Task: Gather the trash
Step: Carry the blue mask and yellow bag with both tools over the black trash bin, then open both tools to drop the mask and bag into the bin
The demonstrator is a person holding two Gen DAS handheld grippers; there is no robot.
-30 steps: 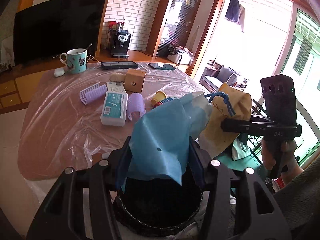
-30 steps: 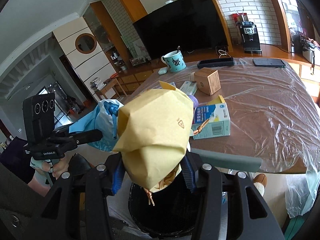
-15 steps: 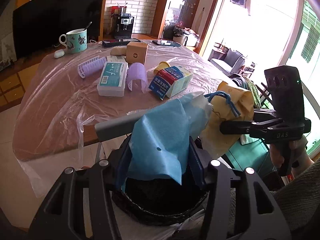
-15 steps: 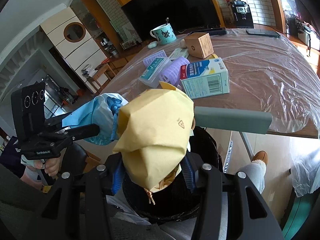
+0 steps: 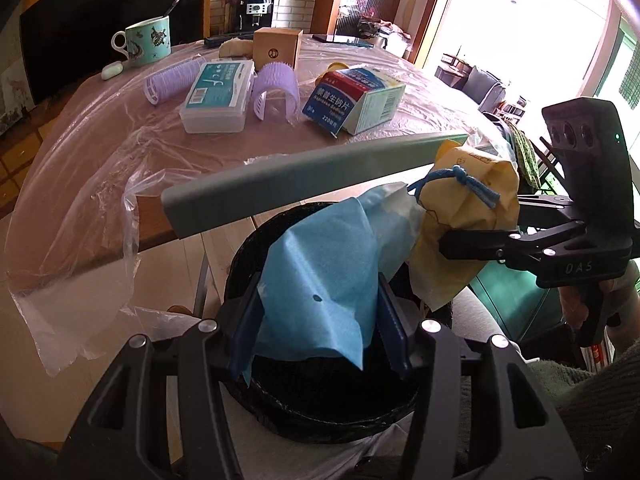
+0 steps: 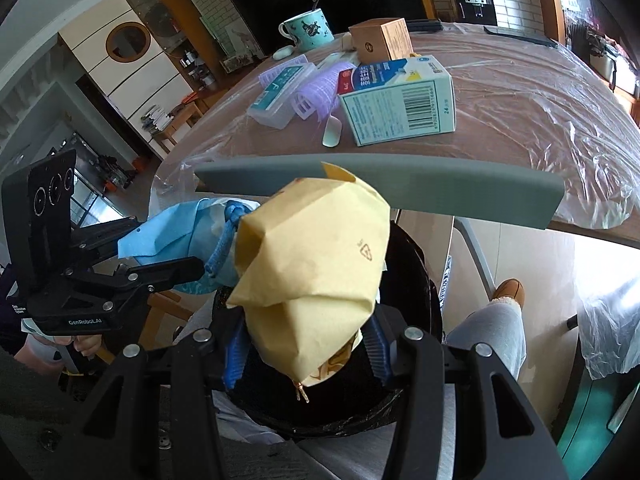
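Note:
My left gripper (image 5: 320, 320) is shut on a crumpled blue paper bag (image 5: 320, 276) with a blue cord handle, held over the mouth of a black-lined bin (image 5: 320, 404). My right gripper (image 6: 304, 344) is shut on a crumpled yellow paper bag (image 6: 312, 256), held over the same bin (image 6: 408, 292). In the left wrist view the right gripper (image 5: 452, 246) and the yellow paper bag (image 5: 468, 220) hang just right of the blue one. The right wrist view shows the left gripper (image 6: 192, 266) with the blue paper bag (image 6: 168, 232) at left.
A grey chair back (image 5: 304, 176) crosses above the bin, beside the plastic-covered table (image 5: 80, 152). On the table lie a blue-white carton (image 5: 352, 96), purple hair rollers (image 5: 276, 88), a white box (image 5: 216, 96), a wooden cube (image 5: 276, 50) and a mug (image 5: 148, 40). A person's leg (image 6: 492, 320) stands right of the bin.
Both grippers have sunk with their bags from table height to just over the bin's mouth, and both tilted further down. The grips are unchanged.

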